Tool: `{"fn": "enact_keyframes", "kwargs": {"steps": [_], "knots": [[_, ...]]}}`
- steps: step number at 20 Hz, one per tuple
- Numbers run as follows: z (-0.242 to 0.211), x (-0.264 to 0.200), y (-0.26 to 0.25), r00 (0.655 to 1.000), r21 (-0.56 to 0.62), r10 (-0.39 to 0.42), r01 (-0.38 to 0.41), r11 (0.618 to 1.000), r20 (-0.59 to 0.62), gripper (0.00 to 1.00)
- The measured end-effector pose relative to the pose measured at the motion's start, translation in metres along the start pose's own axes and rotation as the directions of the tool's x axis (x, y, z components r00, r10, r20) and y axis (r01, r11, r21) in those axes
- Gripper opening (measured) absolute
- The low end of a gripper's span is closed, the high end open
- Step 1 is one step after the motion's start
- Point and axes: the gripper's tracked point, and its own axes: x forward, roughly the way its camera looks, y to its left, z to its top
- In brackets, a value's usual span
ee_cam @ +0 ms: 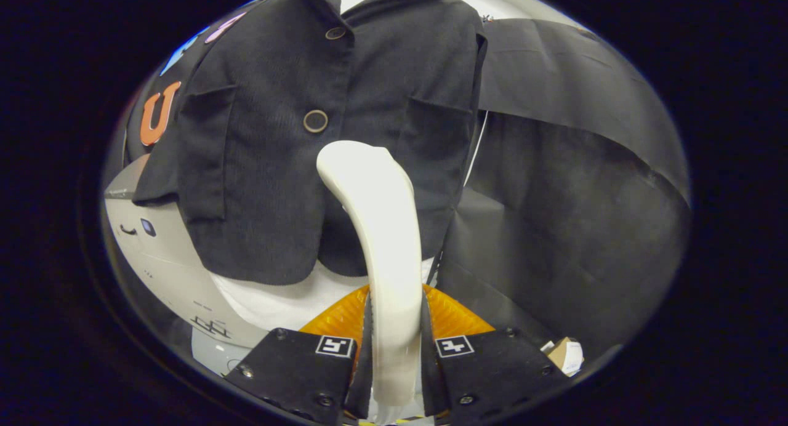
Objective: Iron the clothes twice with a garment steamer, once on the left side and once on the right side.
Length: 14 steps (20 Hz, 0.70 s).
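Note:
A black buttoned jacket (289, 143) hangs over a white garment (277, 300) straight ahead of the fingers. My gripper (395, 333) is shut on the white handle of the garment steamer (378, 229), both black fingers (301, 367) pressing its sides. The steamer curves up from between the fingers, and its head rests near the jacket's lower middle, just right of the button line and below the lower button (315, 121). The steamer's face is turned away, so I cannot tell whether it touches the cloth.
Black cloth (572, 186) hangs behind and to the right of the jacket. A white panel (160, 260) stands to the lower left. A small cardboard box (565, 355) lies low on the right, beside the right finger.

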Motion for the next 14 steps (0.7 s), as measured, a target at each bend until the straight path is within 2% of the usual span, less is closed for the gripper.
{"fn": "enact_keyframes", "kwargs": {"steps": [8,14], "knots": [[-0.0101,0.006,0.0011,0.999,0.008,0.019,-0.018,1.0,-0.033,0.35],[-0.0108,0.0074,0.0036,0.988,0.074,0.148,-0.145,0.987,-0.04,0.35]]}}
